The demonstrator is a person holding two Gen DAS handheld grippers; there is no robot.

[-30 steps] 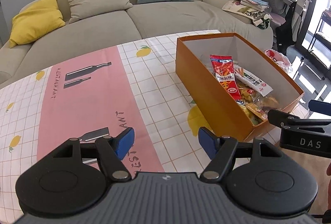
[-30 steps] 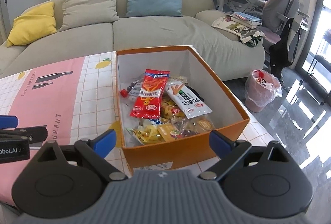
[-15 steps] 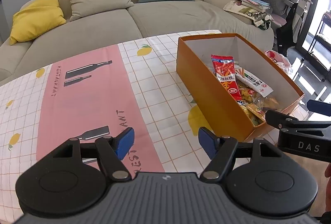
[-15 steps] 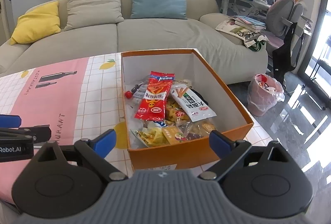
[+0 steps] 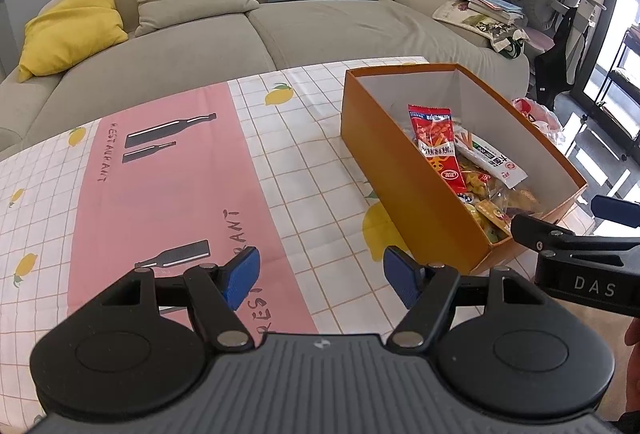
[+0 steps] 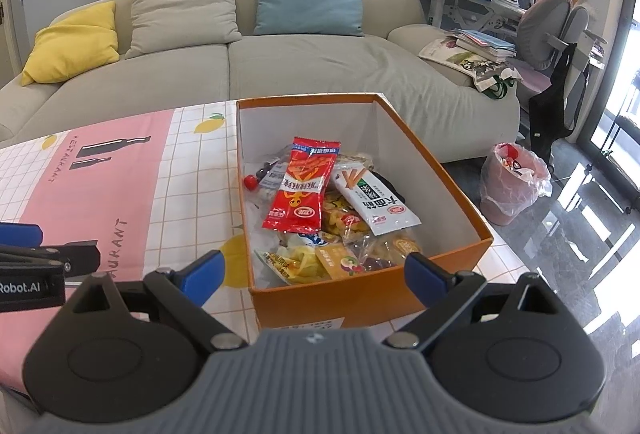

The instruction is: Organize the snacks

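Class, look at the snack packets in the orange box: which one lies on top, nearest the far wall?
The long red packet with the white label; its top edge reaches furthest back in the orange cardboard box, overlapping the white-and-green packet.

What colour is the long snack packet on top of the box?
Red, with white and yellow print: the red snack packet shows best in the right wrist view.

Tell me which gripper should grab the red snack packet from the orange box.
Right. The right gripper, open, faces the orange box and red snack packet. The left gripper hangs over tablecloth beside it.
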